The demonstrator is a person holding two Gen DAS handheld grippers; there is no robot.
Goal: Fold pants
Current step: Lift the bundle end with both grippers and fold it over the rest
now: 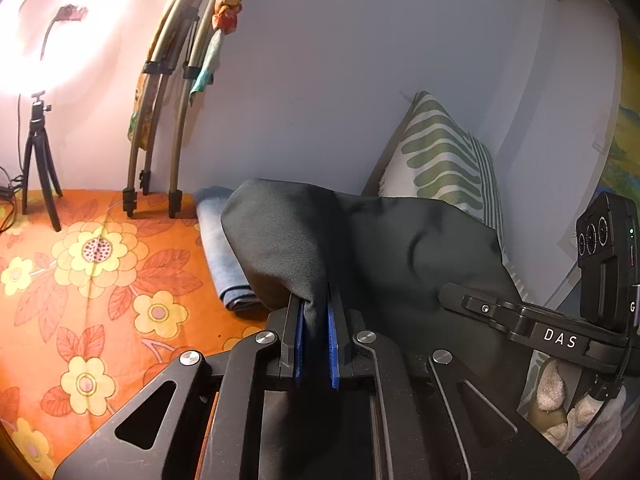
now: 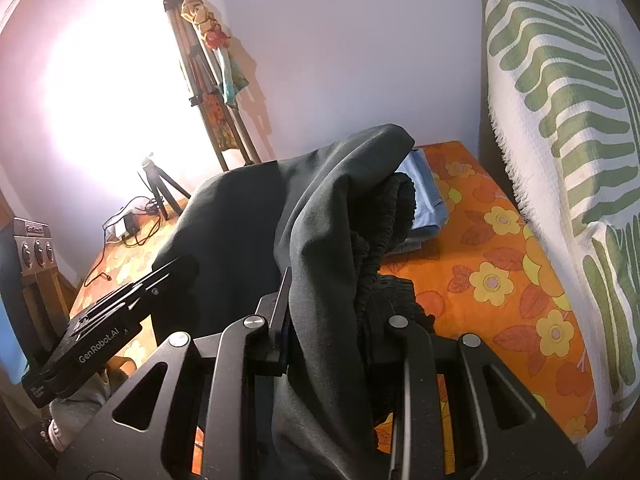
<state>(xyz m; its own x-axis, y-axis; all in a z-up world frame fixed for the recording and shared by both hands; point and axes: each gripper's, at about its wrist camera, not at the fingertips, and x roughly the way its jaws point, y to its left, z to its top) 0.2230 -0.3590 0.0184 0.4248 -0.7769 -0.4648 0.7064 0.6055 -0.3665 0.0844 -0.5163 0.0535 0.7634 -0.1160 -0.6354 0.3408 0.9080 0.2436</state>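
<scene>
1. Pants (image 1: 360, 248), dark, matte and limp, are being held bunched above the orange floral bed (image 1: 80, 280), in front of a folded blue cloth (image 1: 224, 256).
2. Fabric is being pinched between the blue pads of the left tool (image 1: 316, 344).
3. Cloth beside the ribbed elastic waistband (image 2: 384, 240) is being clamped by the right tool (image 2: 320, 332); its far finger is being hidden.
4. Light, floppy handling is being expected; waistband and hems are being judged the best holds.

Two wrist fisheyes looking forward along their own fingers, close over the bed

The left view is facing the wall and ring light (image 1: 44, 32); the right view is tilting up toward the green-patterned pillow (image 2: 560, 92). Both are sharing the dark pants (image 1: 360, 240) pressed near the lens, the orange floral bedsheet (image 2: 500, 300), and the folded blue cloth (image 1: 220, 248).
</scene>
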